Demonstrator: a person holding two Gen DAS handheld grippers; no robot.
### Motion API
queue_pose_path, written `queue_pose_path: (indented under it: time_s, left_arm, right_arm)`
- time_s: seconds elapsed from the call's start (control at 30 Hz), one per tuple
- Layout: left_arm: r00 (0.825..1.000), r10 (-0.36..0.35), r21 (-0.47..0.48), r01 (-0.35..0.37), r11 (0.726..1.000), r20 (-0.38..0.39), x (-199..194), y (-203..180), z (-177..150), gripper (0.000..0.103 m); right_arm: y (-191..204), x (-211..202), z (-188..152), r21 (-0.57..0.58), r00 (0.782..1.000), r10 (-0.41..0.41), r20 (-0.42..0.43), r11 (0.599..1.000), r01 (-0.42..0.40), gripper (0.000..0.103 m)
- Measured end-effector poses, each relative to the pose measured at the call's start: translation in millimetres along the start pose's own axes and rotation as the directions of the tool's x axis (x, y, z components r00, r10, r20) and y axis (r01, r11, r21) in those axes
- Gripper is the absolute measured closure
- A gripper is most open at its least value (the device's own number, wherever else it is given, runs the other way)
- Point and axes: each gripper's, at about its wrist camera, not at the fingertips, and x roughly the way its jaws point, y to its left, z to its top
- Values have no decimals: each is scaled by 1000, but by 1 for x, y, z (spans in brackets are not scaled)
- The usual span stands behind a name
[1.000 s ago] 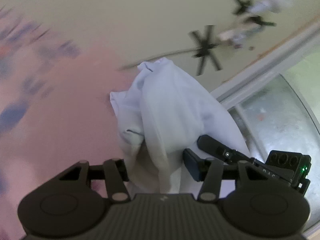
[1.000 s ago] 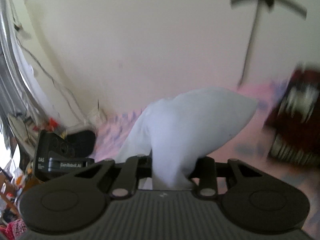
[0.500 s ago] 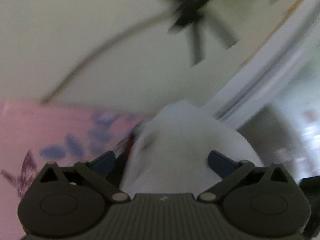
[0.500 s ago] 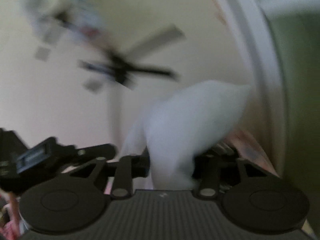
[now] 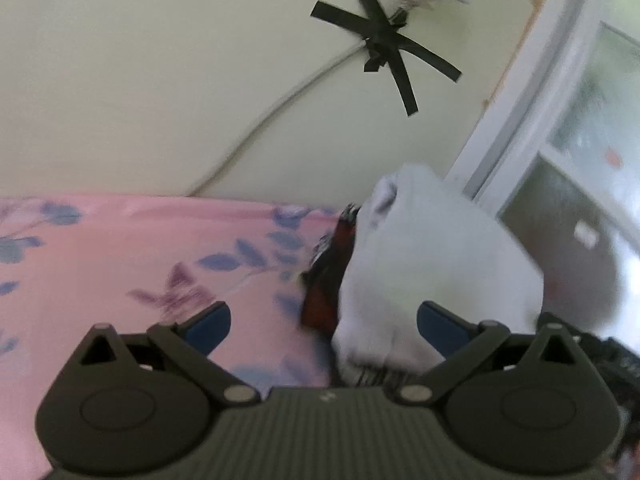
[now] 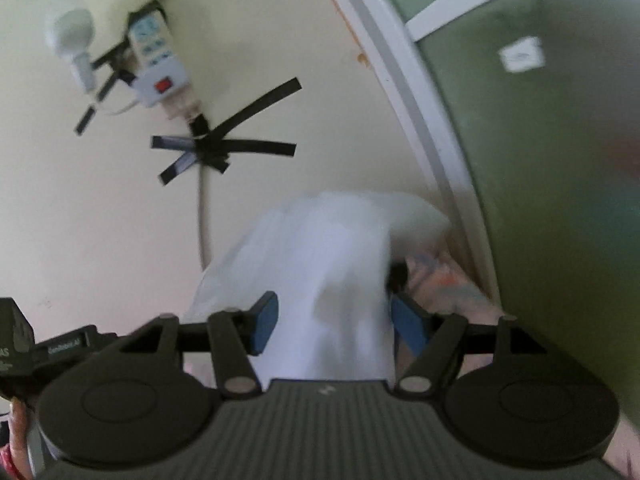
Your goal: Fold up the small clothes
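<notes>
A white garment (image 5: 432,276) lies bunched at the far right of the pink floral sheet (image 5: 120,264), partly over a dark red patterned garment (image 5: 326,280). My left gripper (image 5: 324,326) is open, its blue pads wide apart, with the white garment by its right pad. In the right wrist view the same white garment (image 6: 332,280) is blurred and falls between the fingers of my right gripper (image 6: 332,324), which is open with the pads apart.
A cream wall with a cable held by crossed black tape (image 5: 384,44) and a power strip (image 6: 156,64) rises behind the bed. A white door frame (image 5: 504,120) and a green panel (image 6: 540,160) stand at the right.
Both grippers have opened and let go of the white garment, which dropped onto the sheet beside the dark red garment. Both cameras swung toward the wall and door frame.
</notes>
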Motion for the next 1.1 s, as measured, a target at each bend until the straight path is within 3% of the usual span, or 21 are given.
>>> queue_pose_path:
  time_s: [0.13, 0.33, 0.67, 0.77, 0.9, 1.1]
  left_arm:
    - [992, 130, 88, -130, 988, 10, -33, -7, -46, 0]
    - [970, 240, 127, -235, 964, -24, -75, -8, -107, 0]
    - [964, 264, 153, -259, 954, -16, -118, 0, -148, 0]
    - [961, 276, 154, -271, 950, -12, -122, 1, -152, 0]
    - [957, 288, 162, -283, 945, -10, -125, 3, -156, 0]
    - [948, 317, 201, -308, 930, -13, -125, -1, -160, 0]
  right_arm:
    - [16, -34, -47, -13, 999, 2, -50, 1000, -3, 36]
    - [37, -67, -106, 18, 993, -8, -117, 1000, 10, 36]
    - [61, -111, -150, 66, 991, -19, -134, 997, 28, 34]
    - [63, -113, -160, 87, 986, -24, -165, 995, 39, 33]
    - [69, -119, -167, 52, 987, -49, -152, 997, 58, 33]
    - [68, -123, -172, 94, 991, -56, -124, 993, 68, 32]
